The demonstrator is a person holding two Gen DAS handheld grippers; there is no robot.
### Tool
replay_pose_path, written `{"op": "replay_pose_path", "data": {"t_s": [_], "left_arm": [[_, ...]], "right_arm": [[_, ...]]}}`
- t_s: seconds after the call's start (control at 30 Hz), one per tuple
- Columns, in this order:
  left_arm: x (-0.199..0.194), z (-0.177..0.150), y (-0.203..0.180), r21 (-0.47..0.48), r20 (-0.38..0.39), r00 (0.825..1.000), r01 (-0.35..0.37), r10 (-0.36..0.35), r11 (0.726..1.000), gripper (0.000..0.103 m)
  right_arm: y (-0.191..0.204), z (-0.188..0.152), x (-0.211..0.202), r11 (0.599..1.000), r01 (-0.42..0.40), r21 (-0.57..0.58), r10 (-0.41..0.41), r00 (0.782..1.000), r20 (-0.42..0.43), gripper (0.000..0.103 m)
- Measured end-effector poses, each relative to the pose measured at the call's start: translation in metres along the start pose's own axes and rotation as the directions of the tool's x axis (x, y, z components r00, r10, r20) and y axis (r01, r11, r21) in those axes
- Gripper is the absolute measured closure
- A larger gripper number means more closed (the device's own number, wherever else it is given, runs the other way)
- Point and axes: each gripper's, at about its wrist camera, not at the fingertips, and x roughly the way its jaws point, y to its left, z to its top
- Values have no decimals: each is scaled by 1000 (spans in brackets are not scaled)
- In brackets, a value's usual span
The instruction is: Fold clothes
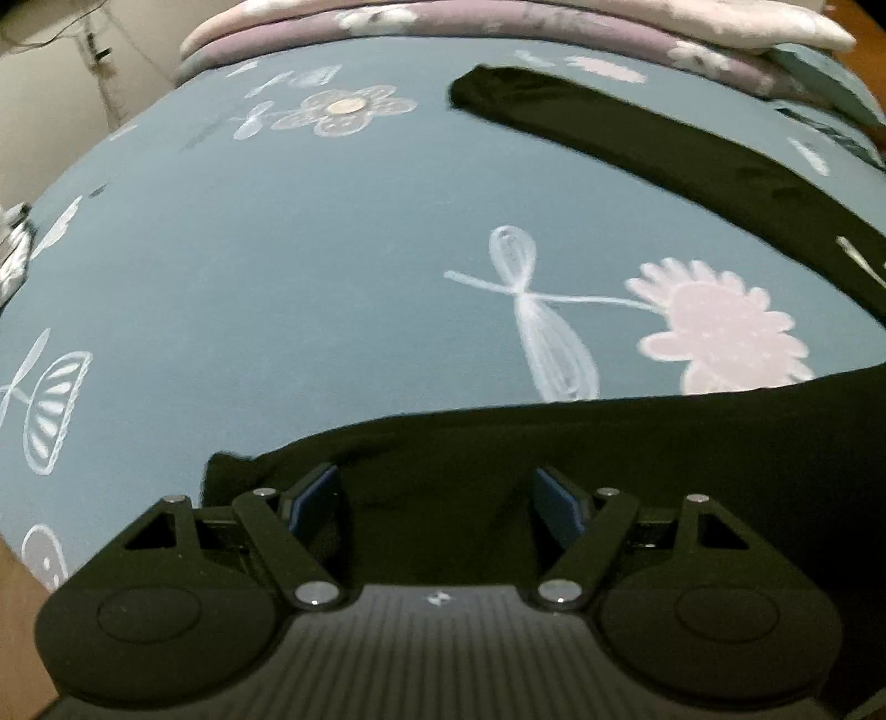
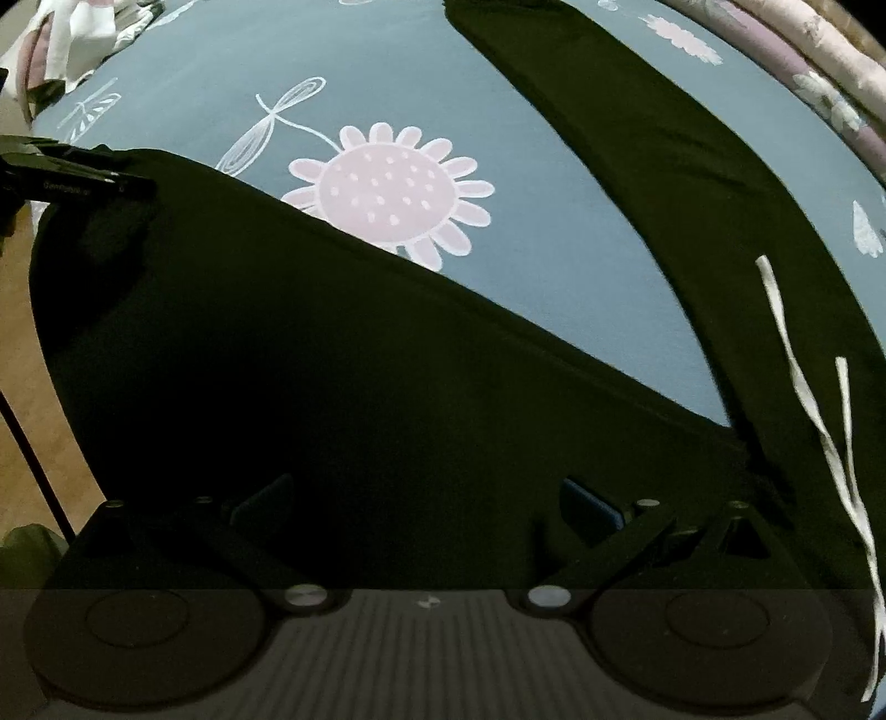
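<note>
A pair of black trousers (image 1: pixel 692 149) lies spread on a blue flowered bedsheet (image 1: pixel 310 266), legs apart in a V. One leg (image 2: pixel 664 166) runs to the far side; the other leg (image 2: pixel 310 343) runs along the near edge. White drawstrings (image 2: pixel 803 387) lie on the waist at the right. My left gripper (image 1: pixel 437 498) is open, its blue pads on either side of the near leg's cuff (image 1: pixel 238 471). My right gripper (image 2: pixel 426 509) is open over the near leg, near the crotch. The left gripper also shows in the right wrist view (image 2: pixel 72 177) at the cuff.
Folded pink and purple bedding (image 1: pixel 498 27) is stacked along the far edge of the bed. The same bedding shows at the right in the right wrist view (image 2: pixel 830 72). Wooden floor (image 2: pixel 33 421) shows past the bed's left edge.
</note>
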Motion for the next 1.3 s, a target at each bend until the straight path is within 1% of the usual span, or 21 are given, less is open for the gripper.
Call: {"op": "replay_pose_path", "data": {"t_s": [0.13, 0.27, 0.33, 0.37, 0.43, 0.5, 0.6, 0.67, 0.73, 0.77, 0.83, 0.87, 0.9, 0.93, 0.97, 1.03, 1.1, 1.13, 1.2, 1.23, 1.3], "left_arm": [[-7, 14, -19, 54, 55, 998, 32, -35, 998, 27], [-8, 38, -53, 119, 98, 989, 97, -109, 988, 27], [-3, 50, -75, 139, 100, 981, 150, -165, 979, 27], [-1, 55, -88, 156, 106, 977, 166, -183, 974, 27], [5, 66, -115, 194, 116, 967, 200, -225, 960, 27], [11, 79, -146, 232, 125, 953, 241, -275, 942, 27], [23, 103, -199, 291, 115, 921, 327, -373, 899, 27], [28, 118, -232, 320, 104, 902, 368, -419, 873, 27], [35, 131, -269, 356, 77, 880, 415, -469, 837, 27], [37, 136, -285, 369, 56, 865, 446, -498, 815, 27], [44, 143, -319, 395, -3, 829, 515, -559, 761, 27], [46, 144, -332, 403, -13, 819, 529, -573, 747, 27], [49, 144, -345, 414, -30, 811, 542, -584, 731, 27], [53, 143, -359, 423, -55, 806, 554, -589, 718, 27], [56, 142, -369, 426, -71, 805, 558, -589, 712, 27], [61, 136, -383, 439, -100, 804, 565, -586, 699, 27], [68, 132, -392, 444, -122, 818, 551, -562, 706, 27], [73, 131, -394, 441, -144, 824, 549, -548, 710, 27], [78, 129, -397, 433, -159, 839, 533, -521, 727, 27], [78, 129, -398, 435, -161, 841, 530, -516, 728, 27], [78, 128, -398, 438, -164, 847, 523, -506, 732, 27]], "right_arm": [[-5, -6, 5, 999, -6, 42, 6, 1000, -6, 0], [-21, -17, 0, 996, -9, 88, 9, 1000, 5, 0], [-35, -23, -7, 995, 7, 94, -10, 1000, 24, 0], [-45, -26, -11, 995, 16, 102, -20, 999, 31, 0], [-69, -34, -19, 991, 56, 119, -63, 997, 52, 0], [-97, -42, -27, 986, 101, 134, -110, 992, 66, 0], [-146, -54, -36, 973, 178, 150, -193, 977, 95, 0], [-180, -62, -43, 960, 230, 161, -250, 961, 118, 0], [-214, -68, -47, 953, 245, 179, -271, 951, 146, 0], [-230, -71, -47, 953, 226, 202, -260, 952, 164, 0], [-263, -77, -47, 951, 187, 247, -239, 950, 200, 0], [-279, -80, -46, 949, 166, 268, -228, 949, 218, 0], [-290, -83, -41, 949, 131, 288, -200, 953, 227, 0], [-301, -86, -36, 947, 95, 307, -173, 956, 238, 0], [-313, -89, -31, 944, 61, 326, -147, 958, 248, 0], [-327, -98, -19, 935, 24, 353, -121, 959, 256, 0], [-340, -108, -7, 924, -15, 383, -89, 964, 251, 0], [-346, -113, -1, 915, -17, 402, -87, 967, 240, 0], [-356, -121, 7, 903, -9, 429, -92, 972, 215, 0], [-361, -126, 10, 898, -11, 440, -88, 975, 205, 0], [-368, -131, 10, 895, -41, 445, -65, 973, 220, 0]]}}
